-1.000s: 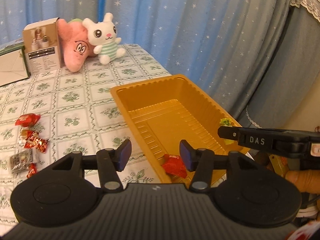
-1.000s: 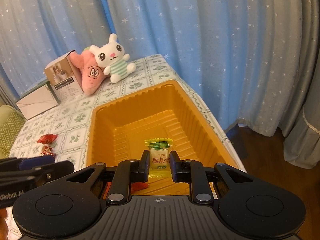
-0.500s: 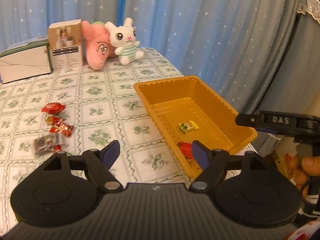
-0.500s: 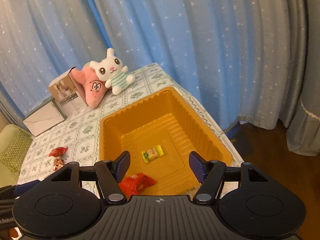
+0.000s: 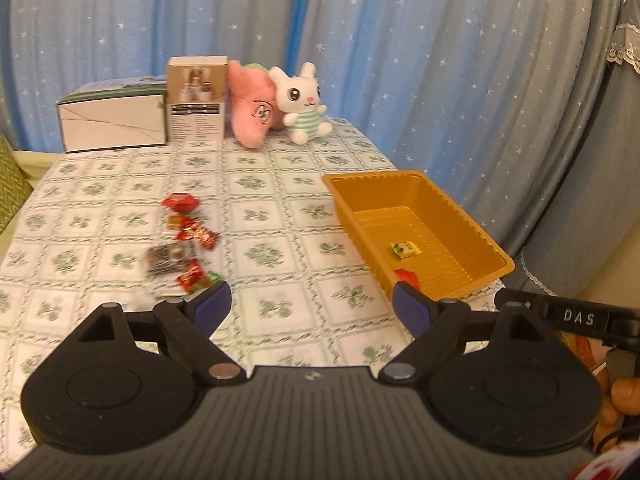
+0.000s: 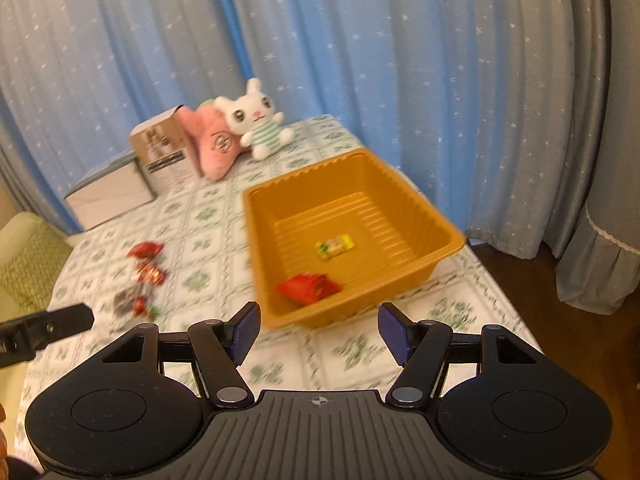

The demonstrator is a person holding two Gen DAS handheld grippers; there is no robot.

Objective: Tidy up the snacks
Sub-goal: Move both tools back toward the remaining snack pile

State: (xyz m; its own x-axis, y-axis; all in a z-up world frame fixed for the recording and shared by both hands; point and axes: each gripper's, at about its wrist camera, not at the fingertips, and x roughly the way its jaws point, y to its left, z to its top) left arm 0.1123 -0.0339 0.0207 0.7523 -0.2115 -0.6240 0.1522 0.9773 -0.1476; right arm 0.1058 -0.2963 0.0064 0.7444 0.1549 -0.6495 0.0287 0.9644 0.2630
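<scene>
Both handheld grippers hang empty above a floral-checked tablecloth (image 5: 280, 196): the left gripper (image 5: 311, 305) has its blue-padded jaws spread wide, having just opened further, and the right gripper (image 6: 319, 332) also stands parted after just opening, with nothing between either pair. Two snacks already lie inside the shallow orange plastic tray (image 5: 464, 216) at the table's right corner, a small yellow-green wrapped candy (image 6: 335, 246) and a red foil packet (image 6: 308, 287). The rest, a loose cluster of red foil-wrapped sweets (image 5: 188, 224) and one dark silvery packet (image 5: 168, 259), waits on the cloth to the tray's left, well apart from it. The likely trouble ahead: the sweets lie close together, some touching, so a pinch on one may drag or scatter its neighbours, and thin crinkly wrappers may slip from the pads. The tray sits near the table edge and looks light, so a nudge could shove it off. A pink plush (image 5: 252, 108), a white rabbit toy (image 5: 302, 104) and two cardboard boxes (image 5: 154, 114) stand at the far side, blocking nothing
</scene>
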